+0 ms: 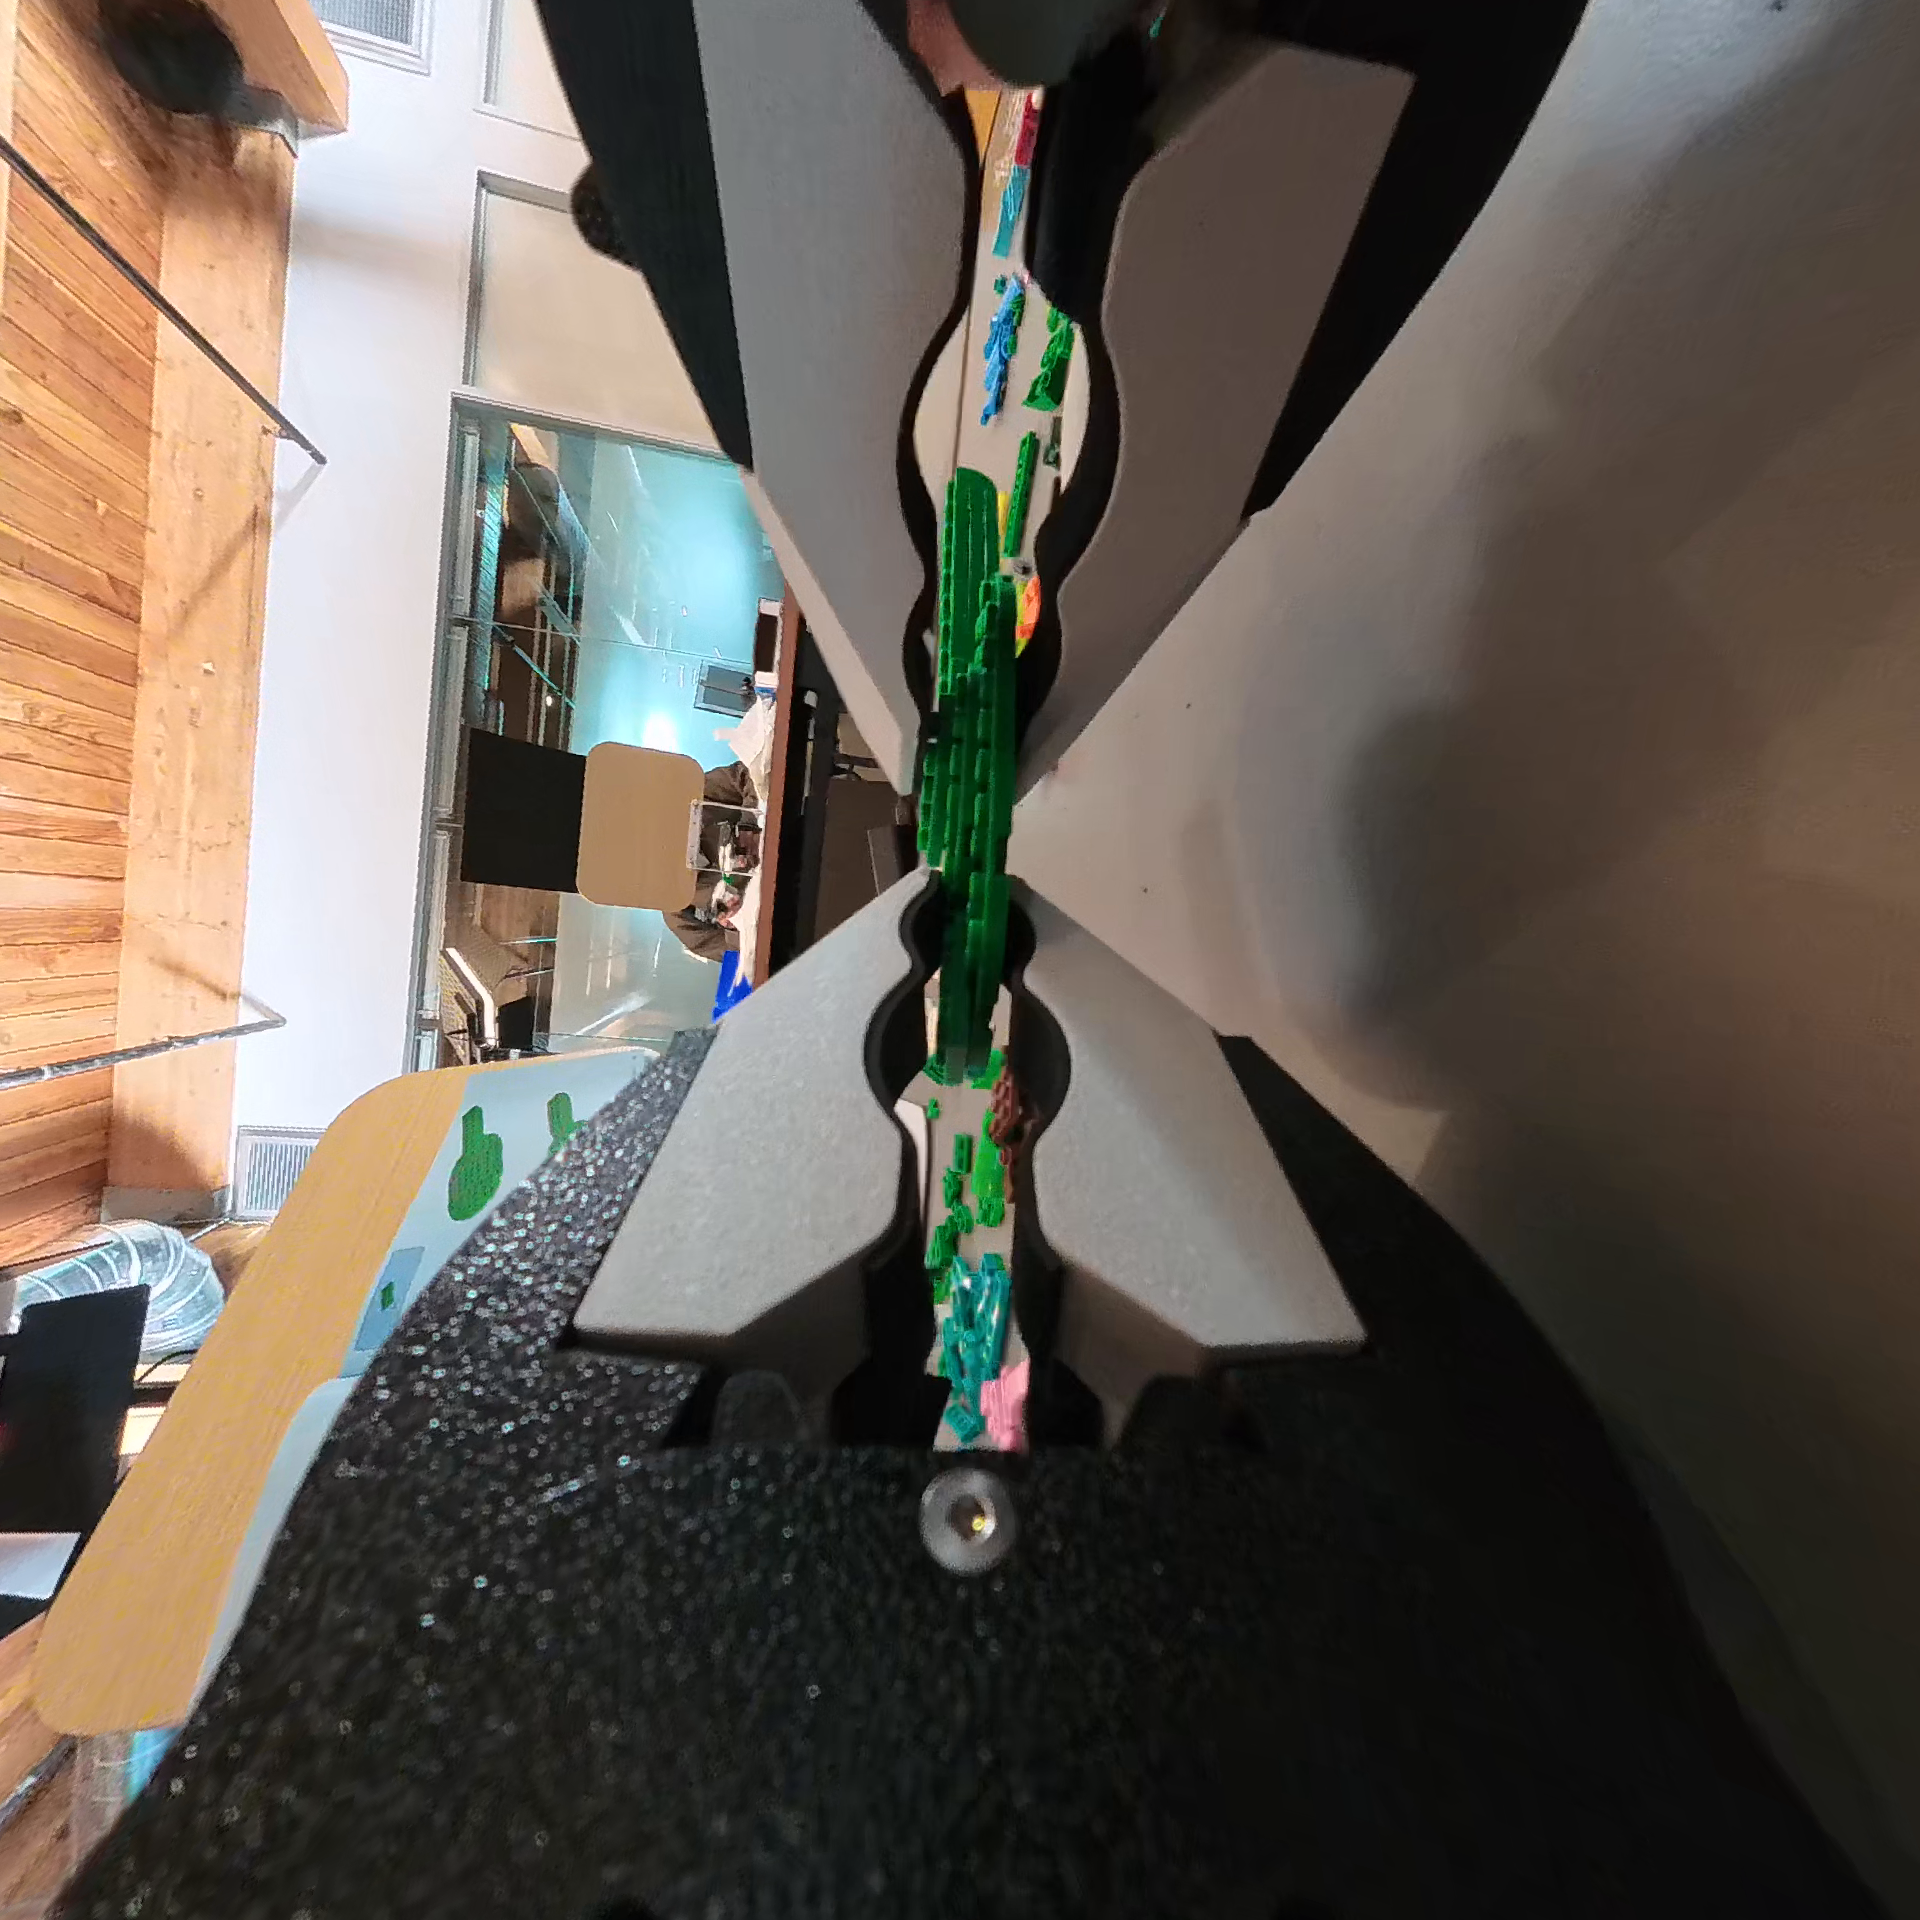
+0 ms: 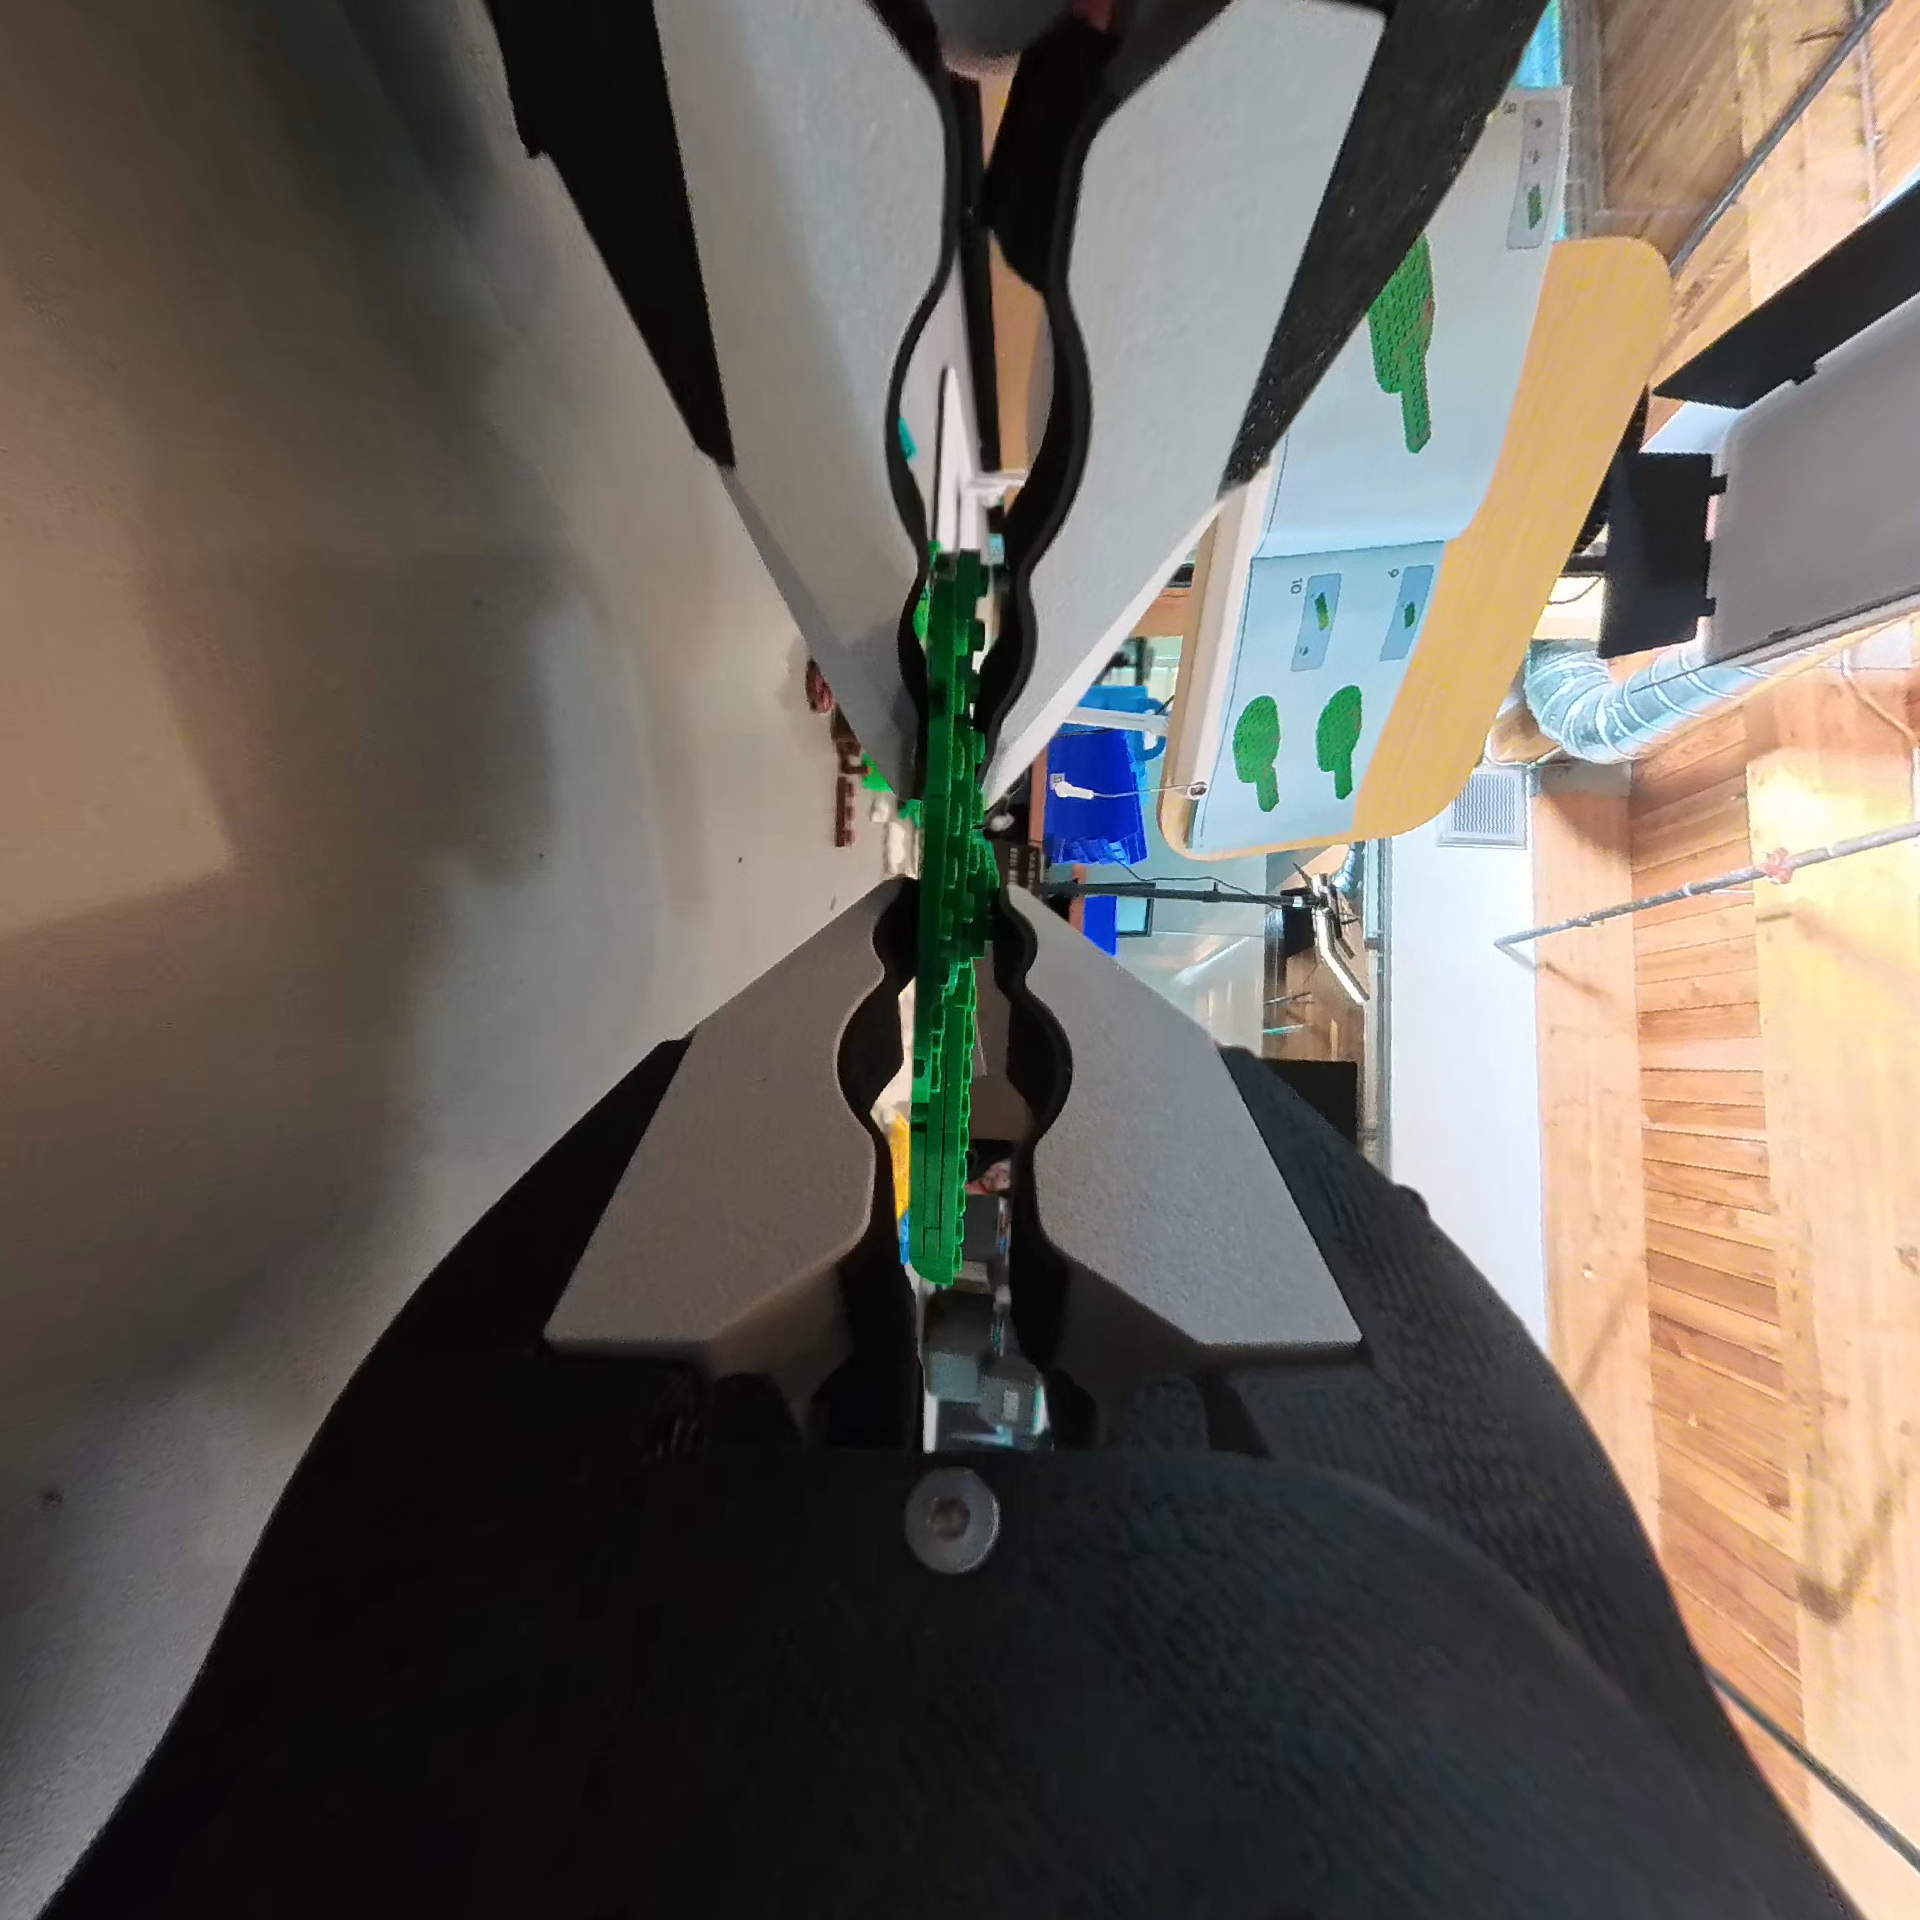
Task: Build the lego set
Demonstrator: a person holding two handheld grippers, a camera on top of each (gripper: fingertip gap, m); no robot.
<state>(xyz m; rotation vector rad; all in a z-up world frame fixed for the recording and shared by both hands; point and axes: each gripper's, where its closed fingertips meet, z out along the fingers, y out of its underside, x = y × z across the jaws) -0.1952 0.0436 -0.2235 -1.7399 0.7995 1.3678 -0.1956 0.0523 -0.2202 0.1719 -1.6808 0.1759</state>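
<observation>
While both tools face each other, left tool (image 1: 971, 894) narrow, clamping green brick plate (image 1: 971, 790) edge-on, right tool (image 2: 961, 904) narrow, clamping the same plate's opposite end, just above white bench (image 1: 1507, 727), loose bricks (image 1: 977, 1320) scattered behind.

The studded plate assembly (image 1: 971, 790) stood edge-on between the fingers of the left gripper (image 1: 971, 883) and the right gripper (image 2: 951, 894), which faced each other. Loose bricks (image 1: 977, 1320) lay on the table (image 1: 1455, 727) behind it. An instruction booklet (image 2: 1351, 582) stood on a board beyond.
</observation>
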